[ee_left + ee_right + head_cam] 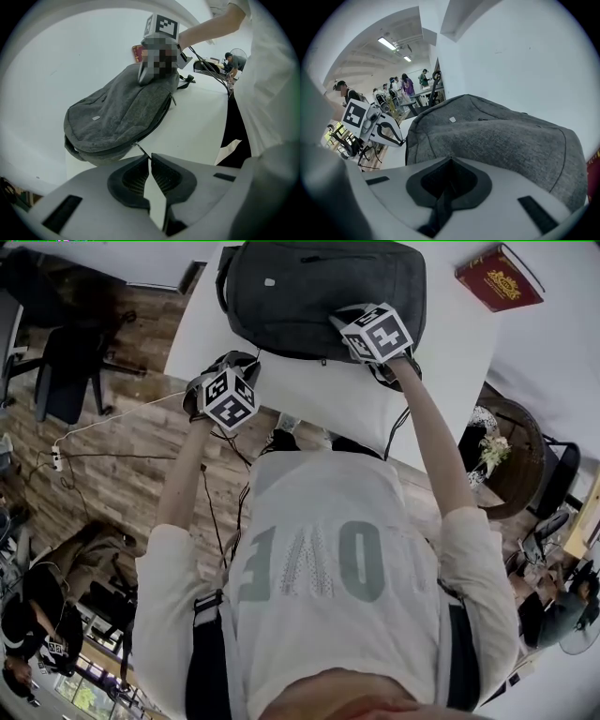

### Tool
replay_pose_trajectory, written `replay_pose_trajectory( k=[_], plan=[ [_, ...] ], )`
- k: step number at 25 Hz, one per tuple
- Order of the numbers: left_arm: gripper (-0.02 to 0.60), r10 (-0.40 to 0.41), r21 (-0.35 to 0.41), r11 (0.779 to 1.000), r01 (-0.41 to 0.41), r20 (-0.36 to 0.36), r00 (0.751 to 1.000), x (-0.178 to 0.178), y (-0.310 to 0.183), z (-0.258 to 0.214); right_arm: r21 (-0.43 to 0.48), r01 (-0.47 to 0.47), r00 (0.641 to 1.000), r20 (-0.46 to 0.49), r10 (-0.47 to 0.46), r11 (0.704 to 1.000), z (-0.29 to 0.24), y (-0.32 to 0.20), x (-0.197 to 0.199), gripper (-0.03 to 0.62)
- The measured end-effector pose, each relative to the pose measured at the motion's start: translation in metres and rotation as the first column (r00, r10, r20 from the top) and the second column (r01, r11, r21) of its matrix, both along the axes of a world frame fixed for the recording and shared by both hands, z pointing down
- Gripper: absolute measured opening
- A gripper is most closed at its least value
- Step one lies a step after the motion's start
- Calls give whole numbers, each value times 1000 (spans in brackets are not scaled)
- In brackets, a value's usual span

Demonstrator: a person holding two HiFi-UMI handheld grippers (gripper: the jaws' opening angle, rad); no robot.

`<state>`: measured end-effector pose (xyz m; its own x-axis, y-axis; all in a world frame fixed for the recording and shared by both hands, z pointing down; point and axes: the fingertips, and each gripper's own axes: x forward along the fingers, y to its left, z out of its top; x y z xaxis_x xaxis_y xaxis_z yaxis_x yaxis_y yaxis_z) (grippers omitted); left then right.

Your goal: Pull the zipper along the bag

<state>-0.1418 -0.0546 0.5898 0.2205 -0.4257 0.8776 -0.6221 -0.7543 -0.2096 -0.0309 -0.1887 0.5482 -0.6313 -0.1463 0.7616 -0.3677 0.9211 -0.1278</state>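
A dark grey backpack (323,292) lies on the white table (319,409). My left gripper (242,360) is at the bag's near left corner. In the left gripper view its jaws (150,157) are shut on the thin metal zipper pull (140,150), which sticks out of the zipper line along the backpack's (122,115) edge. My right gripper (356,322) rests on the bag's near right side. Its jaws (449,161) are shut on a dark strap of the backpack (497,140), which runs down between the pads. The right gripper (159,47) also shows on the bag's far end.
A red book (497,277) lies at the table's far right corner. The table's near edge (281,418) runs just behind my left hand. An office chair (66,371) stands on the wood floor at left, and a round table with flowers (497,451) at right. People stand in the background.
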Motion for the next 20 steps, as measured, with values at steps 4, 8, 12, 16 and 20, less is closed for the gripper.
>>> replay_pose_trajectory(
  k=[4, 8, 12, 16, 20],
  plan=[
    [29, 25, -16, 1000, -25, -26, 999, 22, 3, 6, 6, 2, 1000, -1, -2, 1000, 0, 1, -1, 25],
    [29, 12, -28, 1000, -14, -56, 998, 37, 3, 8, 0, 4, 1000, 3, -4, 1000, 1, 1, -1, 25],
    [29, 22, -43, 999, -24, -60, 998, 47, 2, 7, -1, 4, 1000, 8, -4, 1000, 1, 0, 1, 25],
    [29, 25, -52, 998, -30, -79, 997, 55, 1, 8, 0, 4, 1000, 11, -4, 1000, 0, 1, 0, 25],
    [21, 263, -37, 961, -273, -176, 949, 135, 19, 1, 2, -1, 1000, 11, 1, 1000, 0, 0, 0, 25]
  ],
)
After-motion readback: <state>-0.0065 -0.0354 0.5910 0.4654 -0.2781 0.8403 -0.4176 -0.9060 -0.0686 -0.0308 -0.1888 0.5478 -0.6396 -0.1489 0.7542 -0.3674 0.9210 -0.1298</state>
